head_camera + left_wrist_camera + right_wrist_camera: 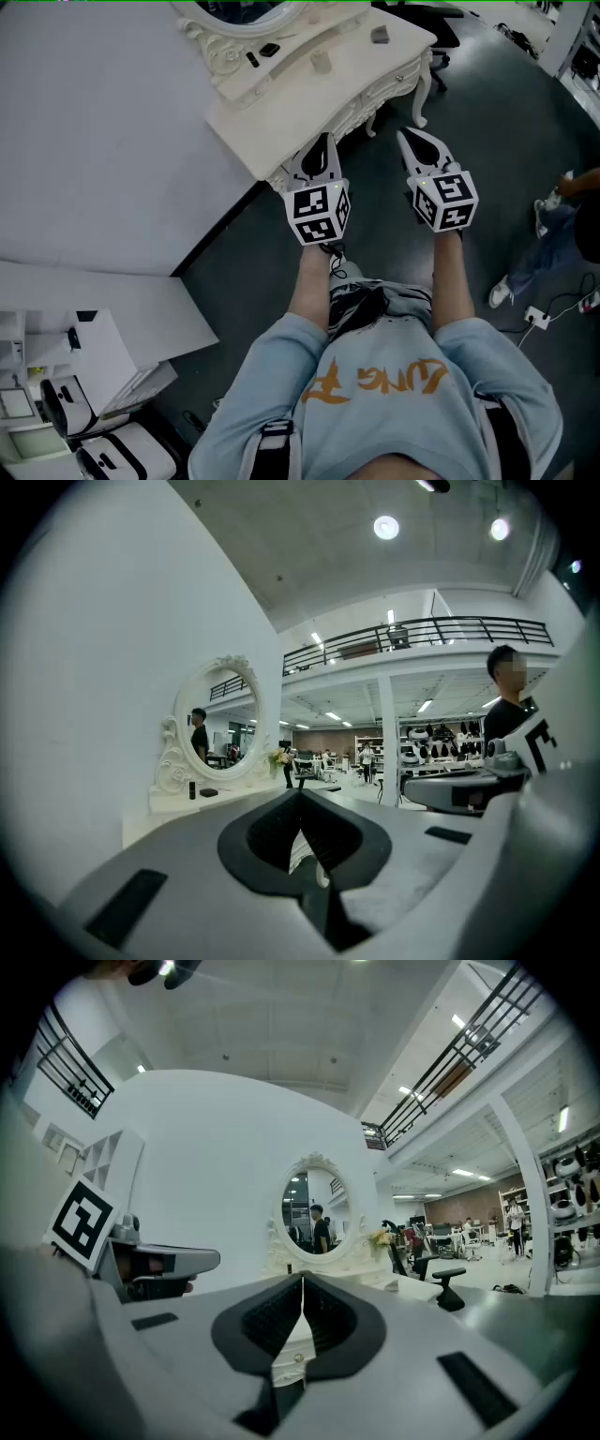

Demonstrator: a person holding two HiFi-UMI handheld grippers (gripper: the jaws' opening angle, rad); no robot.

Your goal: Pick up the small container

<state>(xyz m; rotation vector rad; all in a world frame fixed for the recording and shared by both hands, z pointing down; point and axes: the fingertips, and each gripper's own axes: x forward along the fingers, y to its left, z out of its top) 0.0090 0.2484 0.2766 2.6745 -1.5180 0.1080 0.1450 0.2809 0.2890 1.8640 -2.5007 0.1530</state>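
Note:
A white ornate vanity table (281,112) stands ahead of me, under an oval mirror (246,11). On its top sit a small pale container (321,62), a small grey one (380,36) and two little black items (261,53). My left gripper (323,141) is shut and empty, its tips over the table's near edge. My right gripper (404,135) is also shut and empty, held over the dark floor just right of the table. In the left gripper view the shut gripper (300,794) points past the mirror (225,719). The right gripper (302,1281) faces the mirror (314,1208).
A white wall (94,131) runs along the left, and white shelving with gear (66,394) stands at the lower left. A person's legs (553,234) and floor cables (539,319) are on the right. A black chair (436,23) sits behind the table.

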